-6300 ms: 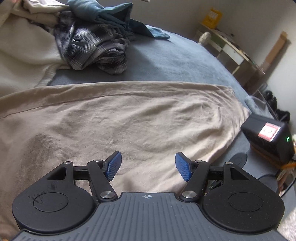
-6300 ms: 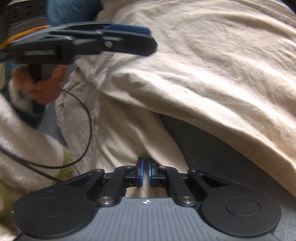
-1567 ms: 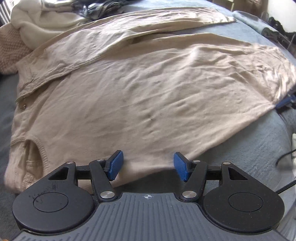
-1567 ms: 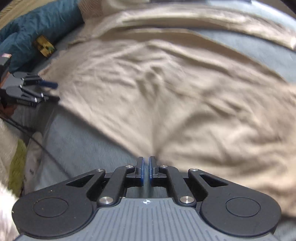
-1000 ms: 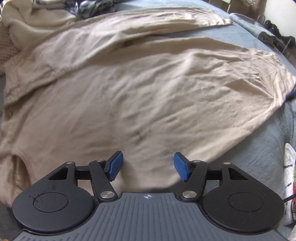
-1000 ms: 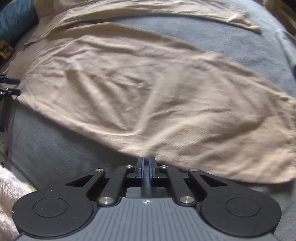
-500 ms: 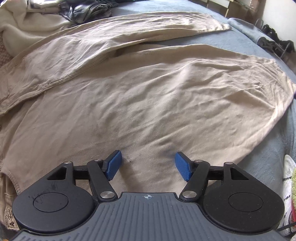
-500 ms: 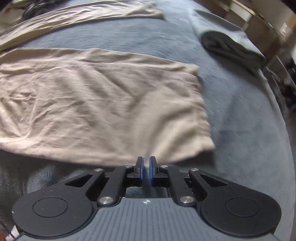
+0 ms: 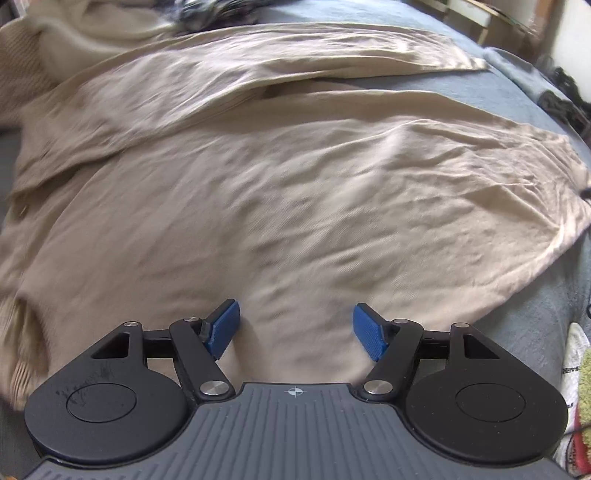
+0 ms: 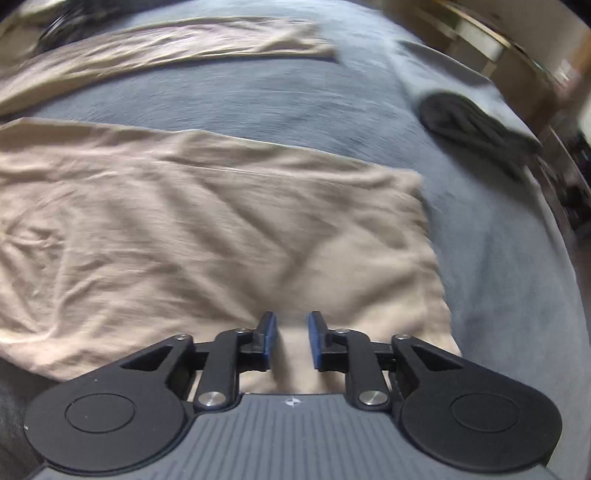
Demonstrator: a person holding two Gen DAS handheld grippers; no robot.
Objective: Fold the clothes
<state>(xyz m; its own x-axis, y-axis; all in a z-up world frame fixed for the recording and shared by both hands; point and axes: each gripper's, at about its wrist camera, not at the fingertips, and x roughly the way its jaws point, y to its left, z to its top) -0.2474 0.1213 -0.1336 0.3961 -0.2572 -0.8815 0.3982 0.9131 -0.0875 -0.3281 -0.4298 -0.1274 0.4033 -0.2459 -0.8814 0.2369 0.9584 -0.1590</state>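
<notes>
My left gripper (image 9: 295,328) hangs over the near leg of the beige trousers (image 9: 295,192), its jaws standing wide and opening further, with nothing gripped; only flat cloth lies below the gap. The trousers are spread across the grey-blue bed (image 9: 546,314), waist at the left, the second leg stretching along the far side, a pile of other clothes (image 9: 110,33) beyond it. My right gripper (image 10: 291,338) sits over the hem end of the near leg, close to its right edge, jaws narrow but opening, cloth beneath them, not pinched. Far right on the bed lies a folded dark garment (image 10: 469,122).
</notes>
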